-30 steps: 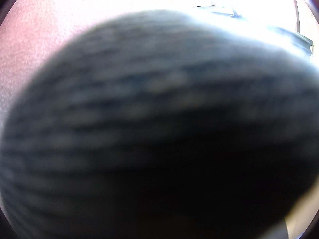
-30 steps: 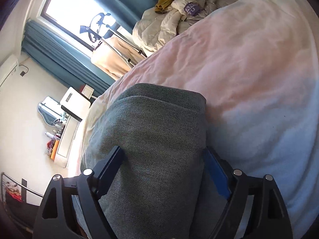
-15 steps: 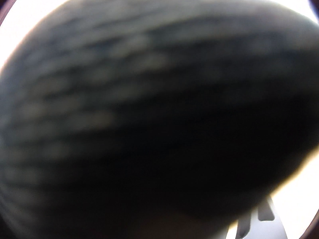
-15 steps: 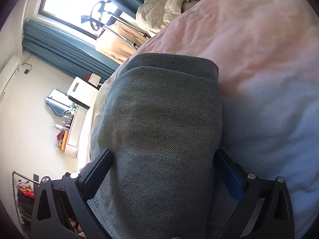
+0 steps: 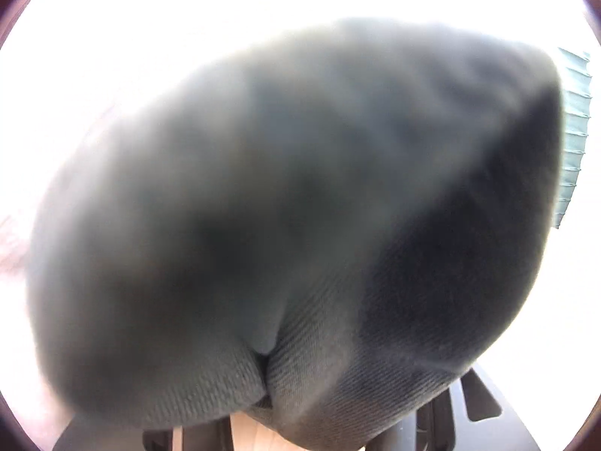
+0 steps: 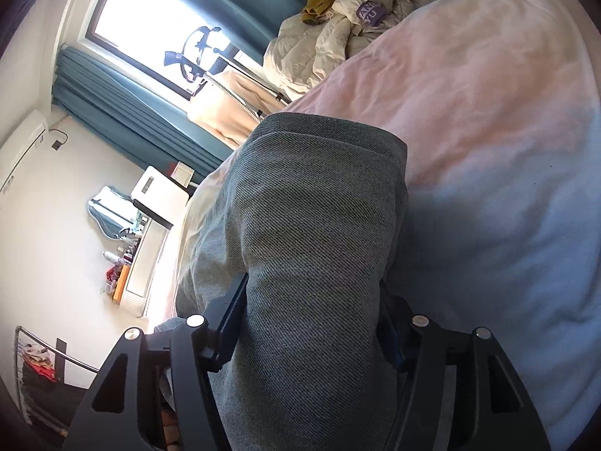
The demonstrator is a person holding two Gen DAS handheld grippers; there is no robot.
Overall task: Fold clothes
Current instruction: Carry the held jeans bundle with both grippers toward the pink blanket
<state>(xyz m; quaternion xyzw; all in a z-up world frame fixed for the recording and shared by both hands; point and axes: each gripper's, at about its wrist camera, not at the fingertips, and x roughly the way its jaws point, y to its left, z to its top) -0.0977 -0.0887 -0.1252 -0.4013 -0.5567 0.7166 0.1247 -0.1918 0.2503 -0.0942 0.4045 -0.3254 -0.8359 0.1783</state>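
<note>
A grey denim garment [image 6: 315,225], folded over in layers, lies on the pale pink-white bed cover [image 6: 488,131]. My right gripper [image 6: 311,323] is shut on a thick fold of it, one finger [image 6: 229,319] on each side. In the left wrist view the same grey cloth [image 5: 285,225] hangs right over the lens and fills the frame, blurred. It hides the left gripper's fingertips; only dark bits of its frame [image 5: 477,402] show at the bottom, so its state is unclear.
A heap of cream clothes [image 6: 338,30] with a mustard piece and a purple label lies at the bed's far end. Teal curtains [image 6: 124,112], a bright window, a clothes rack [image 6: 233,86] and a white dresser [image 6: 150,233] stand to the left.
The right gripper's jaws have closed in tighter on the grey fold. In the left view the cloth has shifted off the lens a little, showing folds and gripper frame below.
</note>
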